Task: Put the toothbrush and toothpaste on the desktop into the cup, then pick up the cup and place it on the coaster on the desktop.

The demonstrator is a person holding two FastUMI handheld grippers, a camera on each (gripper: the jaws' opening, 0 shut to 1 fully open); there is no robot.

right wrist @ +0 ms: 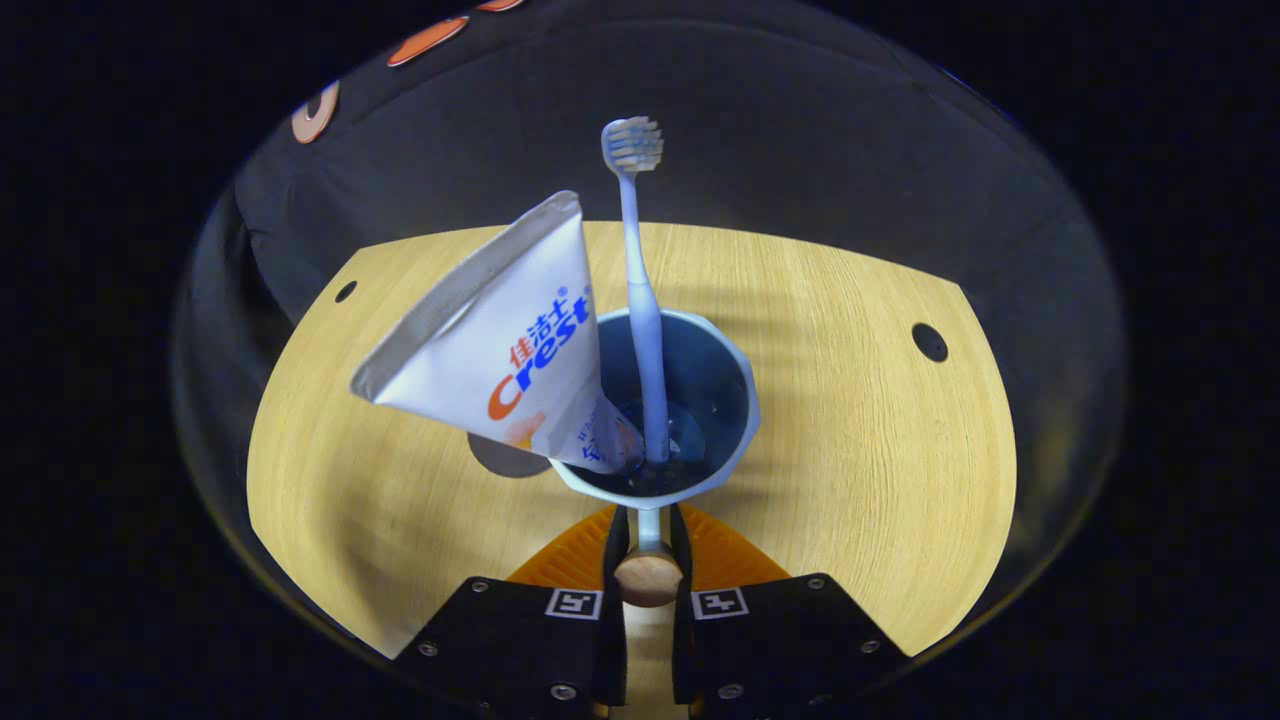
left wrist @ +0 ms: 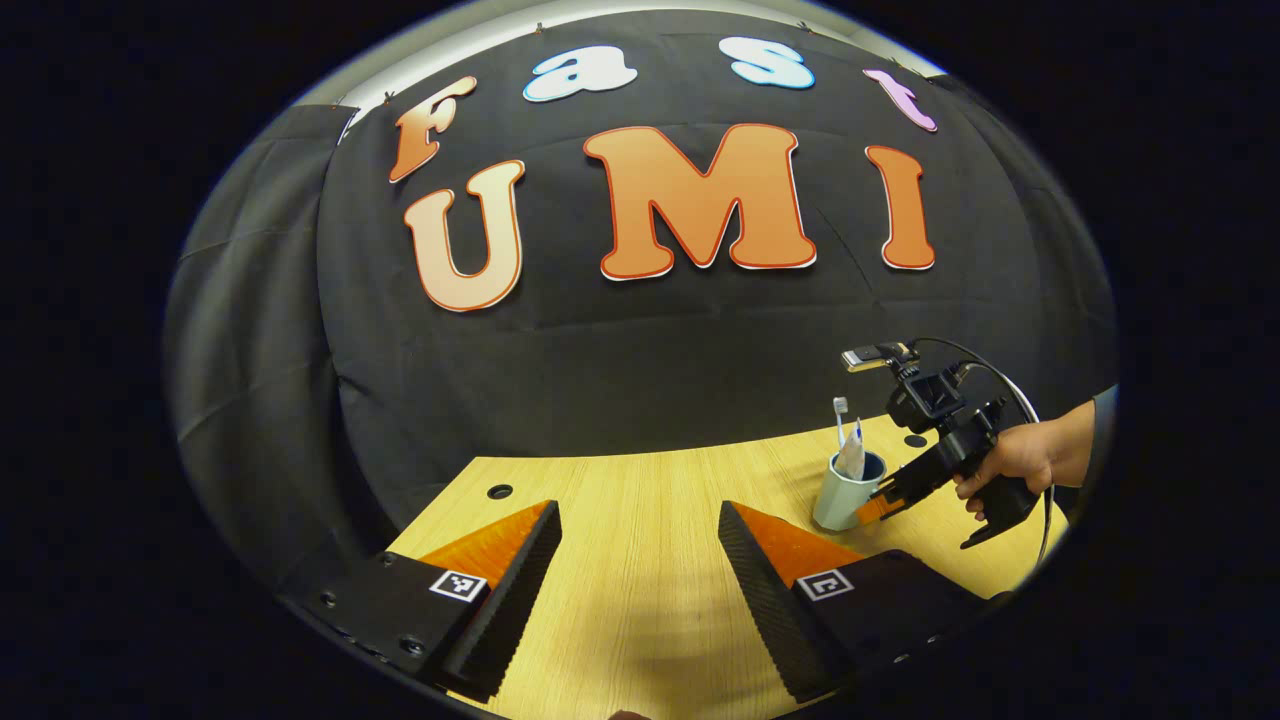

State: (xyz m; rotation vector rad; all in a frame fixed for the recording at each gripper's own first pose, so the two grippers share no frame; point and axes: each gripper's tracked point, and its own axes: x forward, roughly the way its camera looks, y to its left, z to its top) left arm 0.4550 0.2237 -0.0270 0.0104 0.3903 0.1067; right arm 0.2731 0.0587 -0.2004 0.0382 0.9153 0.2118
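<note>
Your right gripper [right wrist: 648,535] was closed on the handle of the cup [right wrist: 660,400], both fingers [right wrist: 612,540] pressing the narrow handle from either side, with a round wooden knob at the handle's end showing between them. The cup stood upright, pale blue outside and darker within. The toothbrush [right wrist: 640,300] stood nearly vertical inside it, bristles up. The toothpaste [right wrist: 500,340] also sat in the cup, cap end down, its flat crimped end leaning out over the rim to the left in the right gripper view. A dark round patch [right wrist: 500,460] lay on the desktop [right wrist: 850,400] just beside the cup's base, partly hidden by the tube; I could not tell whether it was the coaster or a shadow.

In the left gripper view, your left gripper [left wrist: 640,560] was open, fingers [left wrist: 510,590] spread wide over bare desktop and holding nothing. Farther off to its right, the cup [left wrist: 845,495] rested on the wooden surface with toothbrush [left wrist: 840,415] and toothpaste [left wrist: 853,452] standing in it, and your hand [left wrist: 1020,455] held the right gripper [left wrist: 885,497] against the cup's side. Whether the cup's base touched the desktop was unclear from the right gripper view.
</note>
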